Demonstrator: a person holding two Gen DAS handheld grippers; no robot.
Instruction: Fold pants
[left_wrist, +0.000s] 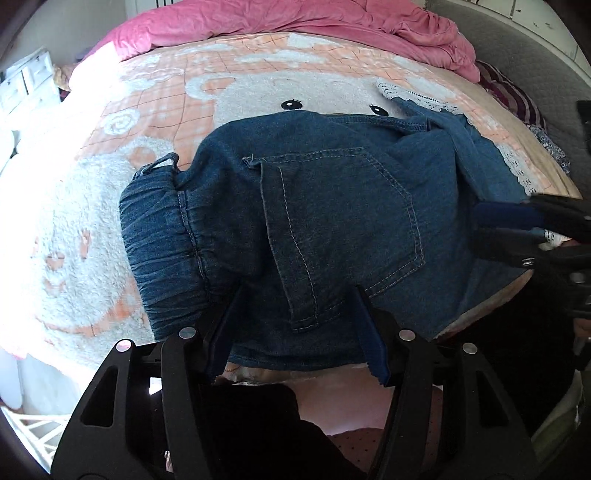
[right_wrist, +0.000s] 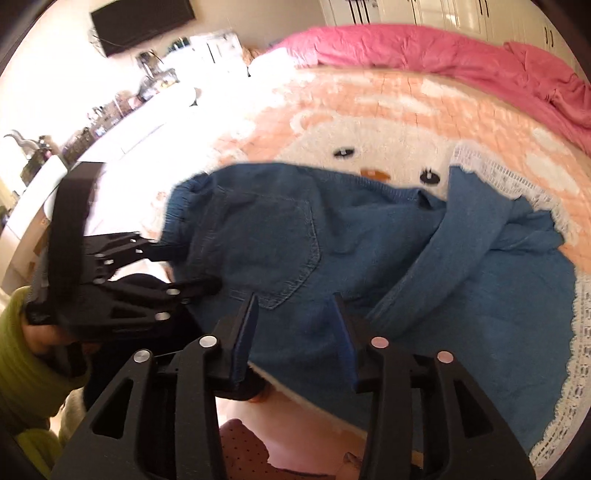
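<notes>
Blue denim pants (left_wrist: 332, 206) lie on the bed, back pocket up. Their gathered elastic waistband (left_wrist: 159, 243) points left and the lace-trimmed legs (right_wrist: 498, 266) are bunched to the right. My left gripper (left_wrist: 295, 328) hangs open over the near edge by the pocket, with flat cloth showing between its blue pads. The right wrist view shows it (right_wrist: 188, 264) at the waistband end. My right gripper (right_wrist: 295, 325) is open above the pants' near edge, its pads clear of the cloth. In the left wrist view it (left_wrist: 495, 227) sits at the right side of the pants.
The pants rest on a fluffy peach and white bear blanket (left_wrist: 110, 229). A crumpled pink duvet (left_wrist: 314, 26) fills the far side of the bed. A white dresser (left_wrist: 26, 81) stands on the left, a wall TV (right_wrist: 140, 22) beyond. A green sleeve (right_wrist: 18, 350) holds the left gripper.
</notes>
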